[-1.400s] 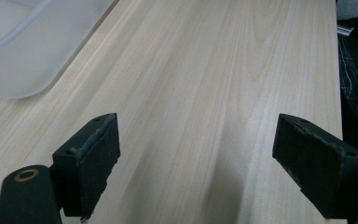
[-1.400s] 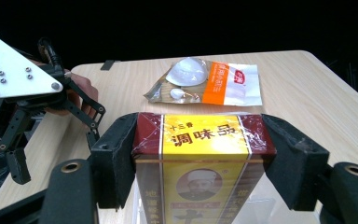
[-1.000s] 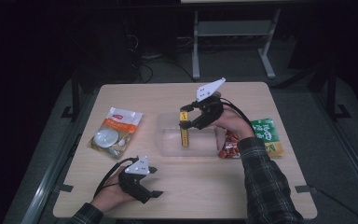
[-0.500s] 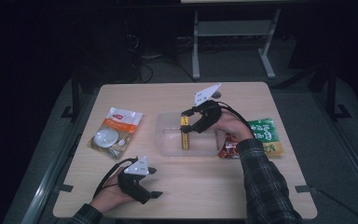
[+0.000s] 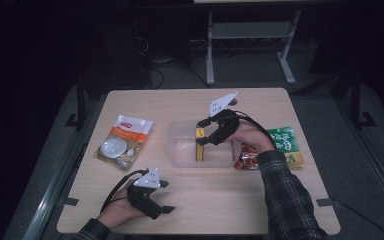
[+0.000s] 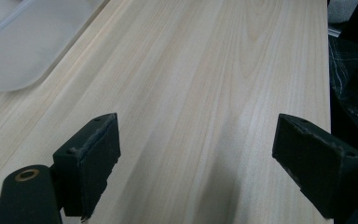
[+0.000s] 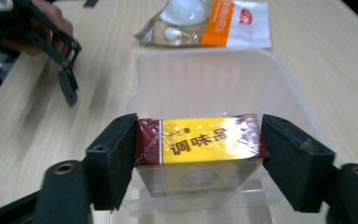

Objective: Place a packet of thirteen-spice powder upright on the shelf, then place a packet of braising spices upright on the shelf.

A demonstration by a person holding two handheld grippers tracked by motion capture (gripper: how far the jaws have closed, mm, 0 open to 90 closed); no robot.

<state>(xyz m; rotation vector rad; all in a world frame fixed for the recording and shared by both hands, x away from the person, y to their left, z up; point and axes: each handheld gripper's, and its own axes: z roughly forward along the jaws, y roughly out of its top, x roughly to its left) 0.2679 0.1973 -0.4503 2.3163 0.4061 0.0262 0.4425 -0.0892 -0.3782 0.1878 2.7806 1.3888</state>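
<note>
Yellow box (image 7: pixel 200 149), right tool (image 7: pixel 198 161) loosening

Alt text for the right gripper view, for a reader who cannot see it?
A yellow and dark red box sits between the right gripper's black jaws, over a clear plastic tub on a wooden table. A snack bag lies beyond.

Dim, dark surroundings; lit tabletop (image 5: pixel 280 200); gripper views slightly soft.

Both arms wear dark checked sleeves (image 5: pixel 289 200). Each black gripper, left gripper (image 5: pixel 166 209) and right gripper (image 5: pixel 203 132), has a white three-cornered plate on top, a black cable behind, and square black pads (image 6: pixel 99 154) (brass screw holes beside them)
</note>
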